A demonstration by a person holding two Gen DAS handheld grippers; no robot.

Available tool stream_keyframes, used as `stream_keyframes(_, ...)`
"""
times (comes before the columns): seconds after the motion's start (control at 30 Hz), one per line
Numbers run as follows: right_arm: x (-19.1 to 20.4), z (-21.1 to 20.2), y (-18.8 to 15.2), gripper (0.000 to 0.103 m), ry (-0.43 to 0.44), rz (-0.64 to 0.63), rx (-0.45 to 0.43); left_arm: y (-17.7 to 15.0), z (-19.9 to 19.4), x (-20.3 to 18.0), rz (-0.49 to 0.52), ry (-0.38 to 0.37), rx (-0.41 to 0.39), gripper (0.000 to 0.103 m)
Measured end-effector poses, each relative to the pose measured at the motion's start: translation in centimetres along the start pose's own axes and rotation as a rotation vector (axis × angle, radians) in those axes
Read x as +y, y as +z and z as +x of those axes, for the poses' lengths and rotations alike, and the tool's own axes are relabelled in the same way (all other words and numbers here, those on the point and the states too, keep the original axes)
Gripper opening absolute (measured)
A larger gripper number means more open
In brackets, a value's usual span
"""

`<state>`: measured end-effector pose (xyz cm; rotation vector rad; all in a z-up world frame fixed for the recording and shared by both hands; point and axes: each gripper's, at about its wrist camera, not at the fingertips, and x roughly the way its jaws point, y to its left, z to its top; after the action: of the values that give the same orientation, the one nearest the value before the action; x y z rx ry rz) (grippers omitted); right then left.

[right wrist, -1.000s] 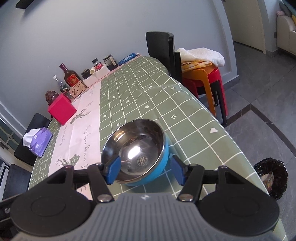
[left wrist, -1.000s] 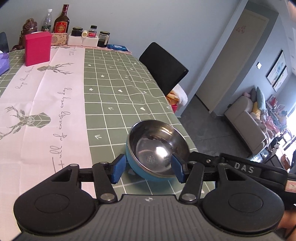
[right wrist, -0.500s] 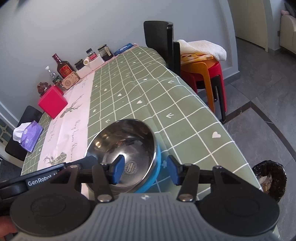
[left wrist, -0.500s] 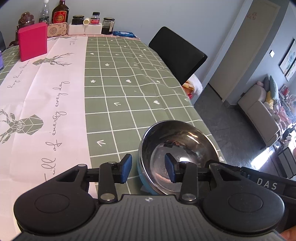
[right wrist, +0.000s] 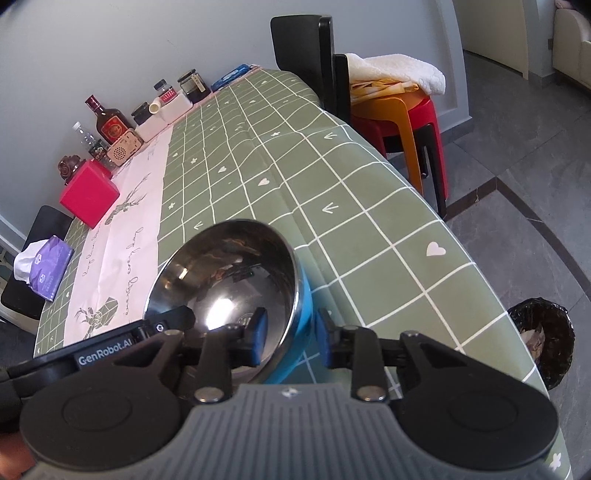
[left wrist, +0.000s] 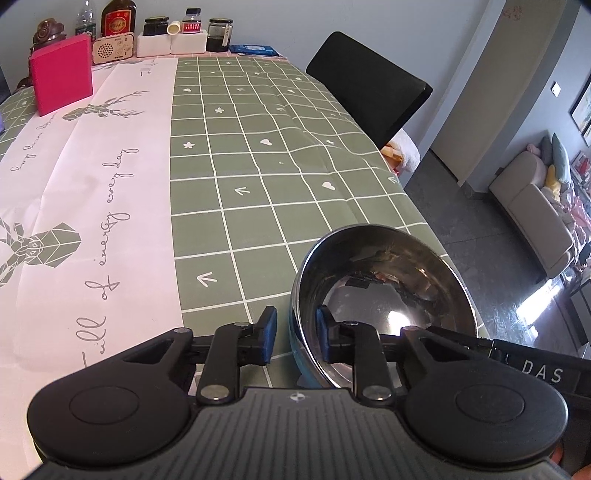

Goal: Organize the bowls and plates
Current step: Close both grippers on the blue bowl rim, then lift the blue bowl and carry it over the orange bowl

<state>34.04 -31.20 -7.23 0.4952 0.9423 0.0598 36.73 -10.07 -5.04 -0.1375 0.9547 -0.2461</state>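
Note:
A steel bowl with a blue outer shell [left wrist: 384, 291] sits near the front right corner of the table; it also shows in the right wrist view [right wrist: 229, 284]. My left gripper [left wrist: 295, 332] straddles the bowl's left rim, one pad inside and one outside, with small gaps still showing. My right gripper [right wrist: 290, 338] straddles the bowl's right rim the same way, jaws narrowed but apart from the wall. The bowl rests on the green checked tablecloth [left wrist: 258, 166].
A red box [left wrist: 61, 74], bottles and jars [left wrist: 184, 29] line the far edge. A black chair [left wrist: 369, 88], stacked stools with a towel [right wrist: 399, 96] and a bin [right wrist: 543, 332] stand right of the table. A tissue pack [right wrist: 44, 266] lies on a left chair.
Both grippers have shifted from framing the whole bowl to straddling opposite rims. Their jaws have narrowed around the bowl wall. The bowl has stayed on the table.

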Motion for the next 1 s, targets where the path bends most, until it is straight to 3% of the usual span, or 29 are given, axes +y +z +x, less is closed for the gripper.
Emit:
stream_keyframes(0.17, -0.2, 0.1, 0.1, 0.021, -0.003, 0.006, -0.001, -0.1, 0.3, -0.6, 0.03, 0.011, 0.015, 0.015)
stream_keyframes(0.6, 0.6, -0.6, -0.3, 0.016, -0.03, -0.033, -0.012, -0.2, -0.9, -1.8, 0.083, 0.062, 0.007, 0.013)
stream_keyframes(1.0, 2.2, -4.0, -1.3, 0.013, 0.01, -0.053, -0.041, -0.5, -5.8, -2.3, 0.102, 0.105, -0.019, 0.013)
